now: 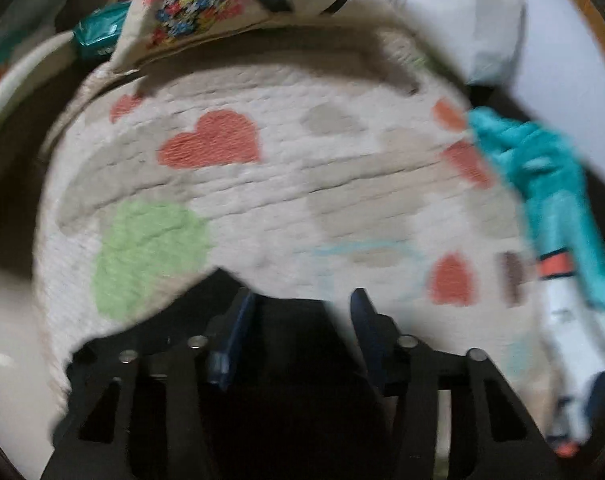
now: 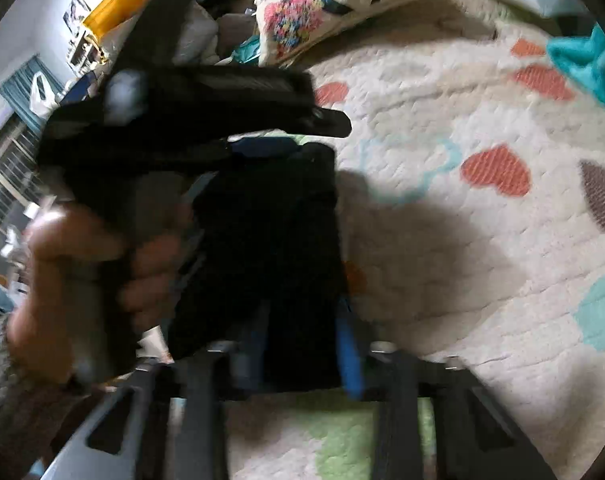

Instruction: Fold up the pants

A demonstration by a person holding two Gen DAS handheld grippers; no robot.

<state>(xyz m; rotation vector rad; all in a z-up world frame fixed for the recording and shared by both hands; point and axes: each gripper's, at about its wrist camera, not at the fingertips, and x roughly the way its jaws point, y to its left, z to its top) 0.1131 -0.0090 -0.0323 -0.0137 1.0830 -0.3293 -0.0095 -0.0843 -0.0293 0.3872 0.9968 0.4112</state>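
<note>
A cream quilt [image 2: 482, 240] patterned with hearts was spread across both views, a floral pillow [image 2: 322, 4] lying at its far edge. The black pants [image 2: 258, 248] were seen bunched over it. In the right wrist view they were clamped by the right gripper [image 2: 302, 344] — dark fabric filled the gap between its 2 blue pads [image 2: 348, 356]. The left gripper [image 1: 298, 308] was raised beside them, its jaws partly apart with dark cloth between; a grip could not be told. A hand [image 2: 82, 280] was wrapped around its handle.
</note>
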